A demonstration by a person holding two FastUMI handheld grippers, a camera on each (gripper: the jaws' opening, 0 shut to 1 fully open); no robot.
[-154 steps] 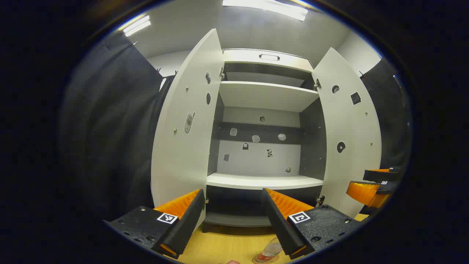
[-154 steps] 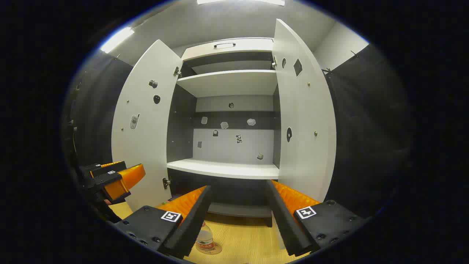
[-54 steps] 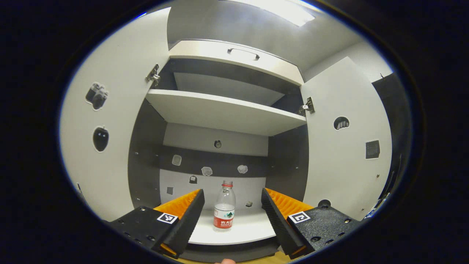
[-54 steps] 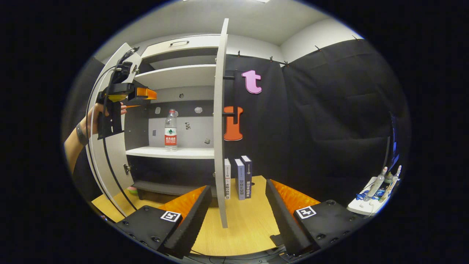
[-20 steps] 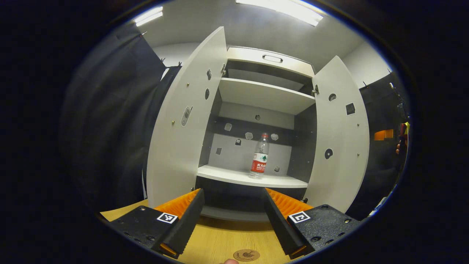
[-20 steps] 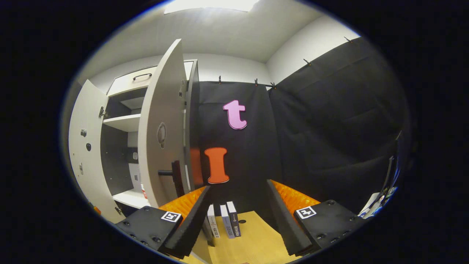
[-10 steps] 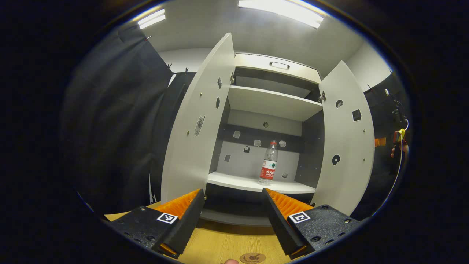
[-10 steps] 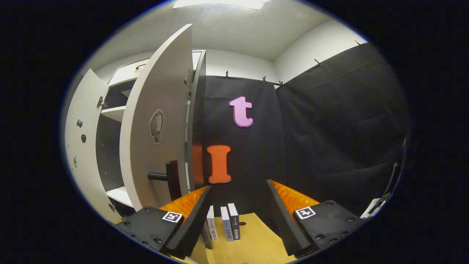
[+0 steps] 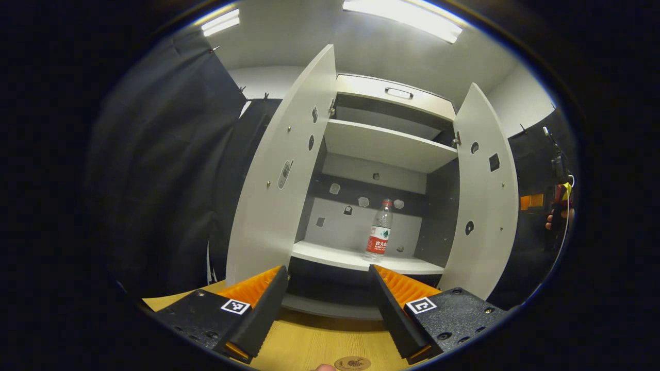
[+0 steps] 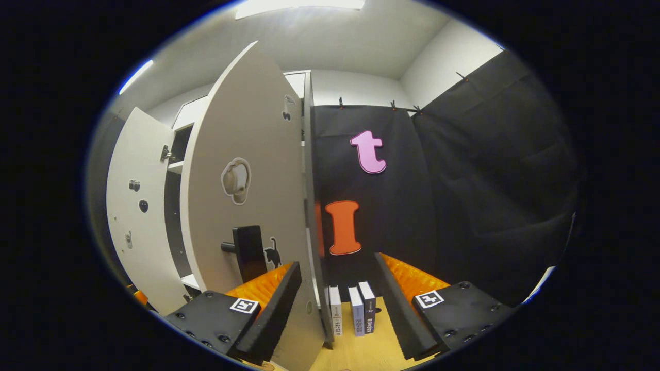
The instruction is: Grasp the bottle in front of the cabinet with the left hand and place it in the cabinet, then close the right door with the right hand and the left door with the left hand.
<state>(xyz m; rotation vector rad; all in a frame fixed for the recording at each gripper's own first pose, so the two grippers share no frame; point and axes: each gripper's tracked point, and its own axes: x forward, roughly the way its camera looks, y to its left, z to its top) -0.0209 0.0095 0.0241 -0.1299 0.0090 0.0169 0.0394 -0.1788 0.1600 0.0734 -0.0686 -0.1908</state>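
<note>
The clear bottle (image 9: pixel 379 231) with a red label stands upright on the cabinet's middle shelf (image 9: pixel 330 256). Both white doors are open: the left door (image 9: pixel 281 175) and the right door (image 9: pixel 484 196). My left gripper (image 9: pixel 326 270) is open and empty, low in front of the cabinet, well short of the bottle. My right gripper (image 10: pixel 334 265) is open beside the outer face of the right door (image 10: pixel 242 154), its left finger close to the door's black handle (image 10: pixel 247 250). In the left gripper view the right gripper (image 9: pixel 530 202) shows behind that door, held by a hand (image 9: pixel 554 219).
The cabinet stands on a wooden tabletop (image 9: pixel 309 342) with a round coaster (image 9: pixel 352 363) near its front. Three books (image 10: pixel 353 309) stand upright to the right of the cabinet. An empty upper shelf (image 9: pixel 386 147) sits above the bottle. Black cloth walls close in both sides.
My right gripper has come closer to the right door's outer face, and that door has swung somewhat inward. The left gripper has barely shifted. The bottle has stayed put.
</note>
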